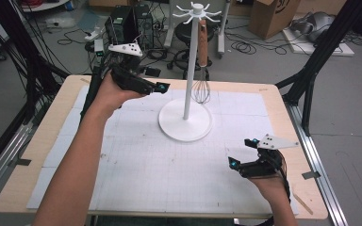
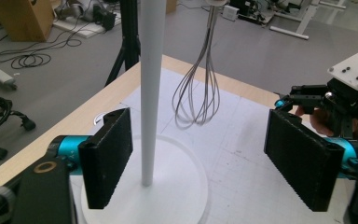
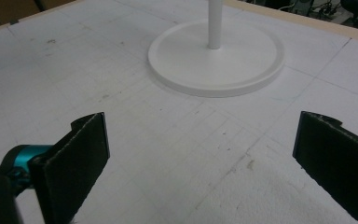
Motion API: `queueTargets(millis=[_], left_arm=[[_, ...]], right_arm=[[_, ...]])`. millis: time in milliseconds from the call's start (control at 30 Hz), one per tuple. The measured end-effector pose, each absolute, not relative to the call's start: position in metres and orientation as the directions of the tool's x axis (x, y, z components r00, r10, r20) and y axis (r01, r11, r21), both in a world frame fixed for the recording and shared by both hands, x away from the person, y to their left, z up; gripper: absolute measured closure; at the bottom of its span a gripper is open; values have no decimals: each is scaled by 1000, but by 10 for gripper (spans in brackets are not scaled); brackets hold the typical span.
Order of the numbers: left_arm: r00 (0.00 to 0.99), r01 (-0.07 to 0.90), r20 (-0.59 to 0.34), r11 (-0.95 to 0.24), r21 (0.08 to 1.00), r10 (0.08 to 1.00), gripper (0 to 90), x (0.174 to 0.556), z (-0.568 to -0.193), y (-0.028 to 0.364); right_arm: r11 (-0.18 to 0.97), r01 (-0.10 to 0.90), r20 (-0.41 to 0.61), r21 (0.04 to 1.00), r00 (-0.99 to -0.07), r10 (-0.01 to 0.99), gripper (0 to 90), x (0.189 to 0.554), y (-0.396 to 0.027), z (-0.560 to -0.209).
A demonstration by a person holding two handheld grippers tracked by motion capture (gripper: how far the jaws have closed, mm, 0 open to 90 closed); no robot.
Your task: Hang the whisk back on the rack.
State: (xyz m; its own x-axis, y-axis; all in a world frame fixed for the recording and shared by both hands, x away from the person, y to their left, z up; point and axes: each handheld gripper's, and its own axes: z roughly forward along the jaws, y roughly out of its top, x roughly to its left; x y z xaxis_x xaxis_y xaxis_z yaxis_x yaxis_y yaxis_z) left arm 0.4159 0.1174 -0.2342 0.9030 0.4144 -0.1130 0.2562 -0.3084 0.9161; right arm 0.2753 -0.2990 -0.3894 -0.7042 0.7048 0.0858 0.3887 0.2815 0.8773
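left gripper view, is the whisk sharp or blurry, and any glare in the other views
Left gripper view: whisk fairly sharp, near black pads softer. High view: even light, soft shadow beside the stand base, no glare. Right gripper view: white table bright, slightly washed out.

High view: above the person's side, looking forward and down over the whole counter [image 1: 52, 155].
Left tool view: close, level toward the rack [image 2: 148, 93] and whisk [image 2: 198, 100].
Right tool view: low, near the counter.
Shared: rack base.
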Motion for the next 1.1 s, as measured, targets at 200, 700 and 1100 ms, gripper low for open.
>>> queueTargets(millis=[200, 700, 1100], left_arm=[[906, 247, -105, -311, 918, 411, 175, 407, -244, 122], [912, 209, -77, -296, 932, 402, 122, 387, -255, 148], [908, 203, -52, -327, 923, 416, 73, 364, -285, 165]], right_arm=[[281, 395, 90, 875, -703, 706, 27, 275, -298, -390], [288, 400, 91, 870, -704, 705, 27, 276, -295, -392], [290, 401, 92, 869, -706, 702, 27, 277, -293, -392]])
